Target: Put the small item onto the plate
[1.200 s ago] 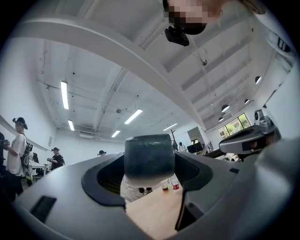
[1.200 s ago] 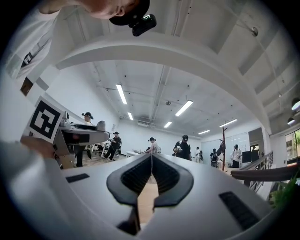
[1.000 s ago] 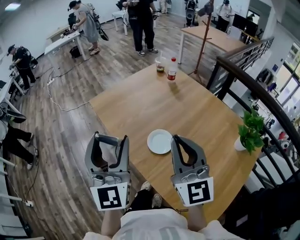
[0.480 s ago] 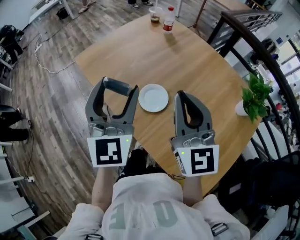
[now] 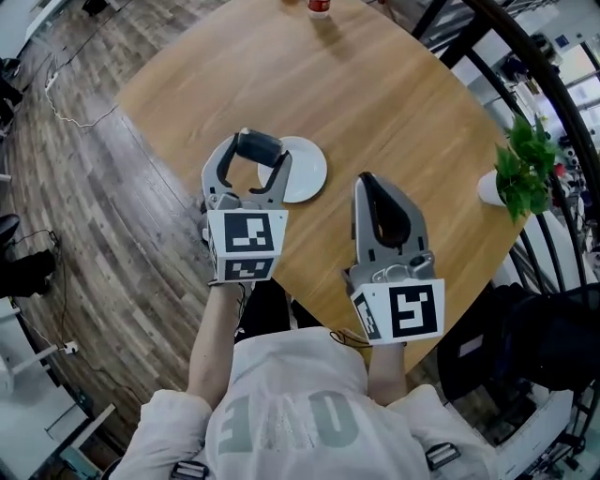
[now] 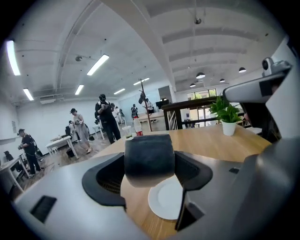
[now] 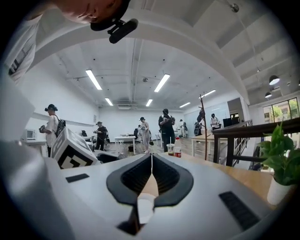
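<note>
A white plate (image 5: 307,175) lies on the wooden table (image 5: 394,103) near its front-left edge; it also shows below the jaws in the left gripper view, plate (image 6: 165,200). My left gripper (image 5: 259,148) is shut on a small dark grey roll (image 5: 258,146), held just above the plate's left rim. That roll (image 6: 149,159) fills the gap between the jaws in the left gripper view. My right gripper (image 5: 367,182) hovers over the table to the right of the plate, shut and empty, with its jaw tips meeting in the right gripper view (image 7: 151,158).
A red-labelled bottle (image 5: 319,7) stands at the table's far edge, with a cup beside it (image 7: 170,149). A potted plant (image 5: 521,167) sits at the right edge, next to a dark stair railing (image 5: 553,84). Wood floor lies left of the table. Several people stand far across the room.
My left gripper has risen and moved right with the roll, so it now overlaps the plate's left rim. The right gripper has held roughly its place. The head view has tilted further down.
</note>
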### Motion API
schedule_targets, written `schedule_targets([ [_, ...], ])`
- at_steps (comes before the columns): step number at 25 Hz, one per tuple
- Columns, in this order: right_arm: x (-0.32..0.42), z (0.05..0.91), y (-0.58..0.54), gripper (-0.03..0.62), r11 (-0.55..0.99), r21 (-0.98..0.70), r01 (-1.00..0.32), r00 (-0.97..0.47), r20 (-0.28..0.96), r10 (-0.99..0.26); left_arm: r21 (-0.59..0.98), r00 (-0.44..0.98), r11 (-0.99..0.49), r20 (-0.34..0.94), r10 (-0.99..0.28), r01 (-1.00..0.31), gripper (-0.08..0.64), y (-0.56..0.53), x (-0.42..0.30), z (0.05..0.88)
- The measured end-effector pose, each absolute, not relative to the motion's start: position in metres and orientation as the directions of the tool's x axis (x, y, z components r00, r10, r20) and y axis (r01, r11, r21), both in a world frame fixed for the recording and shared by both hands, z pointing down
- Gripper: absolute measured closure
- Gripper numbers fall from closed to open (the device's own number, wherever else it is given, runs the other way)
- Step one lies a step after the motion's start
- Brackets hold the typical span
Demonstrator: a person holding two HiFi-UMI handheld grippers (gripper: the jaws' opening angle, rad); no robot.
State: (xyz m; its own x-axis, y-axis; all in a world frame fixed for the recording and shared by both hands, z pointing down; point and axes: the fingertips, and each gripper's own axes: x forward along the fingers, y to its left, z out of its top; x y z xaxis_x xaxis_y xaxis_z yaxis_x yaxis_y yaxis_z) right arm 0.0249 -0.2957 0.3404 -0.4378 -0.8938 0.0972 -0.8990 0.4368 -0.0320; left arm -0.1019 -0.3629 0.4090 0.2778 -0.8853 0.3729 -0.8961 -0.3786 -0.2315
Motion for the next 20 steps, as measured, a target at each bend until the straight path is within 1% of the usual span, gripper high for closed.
schedule_targets([
  [6,0.043,0.379,-0.311,0.572,0.401,-0.060,-0.914,-0.405,0.190,-0.894,-0.133,0.308,-0.445,0.550,-0.776,-0.886,0.244,-0.380,-0.081,0.474],
  [11,0.049,0.397,-0.325,0.573,0.389,-0.070,-0.919,-0.394,0.225,-0.891,-0.053,0.309,-0.462,0.676,-0.670,-0.885,0.244,-0.387,-0.074,0.521],
  [20,0.044,0.432,-0.337,0.572,0.405,-0.092,-0.910,-0.413,0.298,-0.861,0.028,0.295,-0.488,0.826,-0.481,-0.872,0.244,-0.385,-0.068,0.585],
])
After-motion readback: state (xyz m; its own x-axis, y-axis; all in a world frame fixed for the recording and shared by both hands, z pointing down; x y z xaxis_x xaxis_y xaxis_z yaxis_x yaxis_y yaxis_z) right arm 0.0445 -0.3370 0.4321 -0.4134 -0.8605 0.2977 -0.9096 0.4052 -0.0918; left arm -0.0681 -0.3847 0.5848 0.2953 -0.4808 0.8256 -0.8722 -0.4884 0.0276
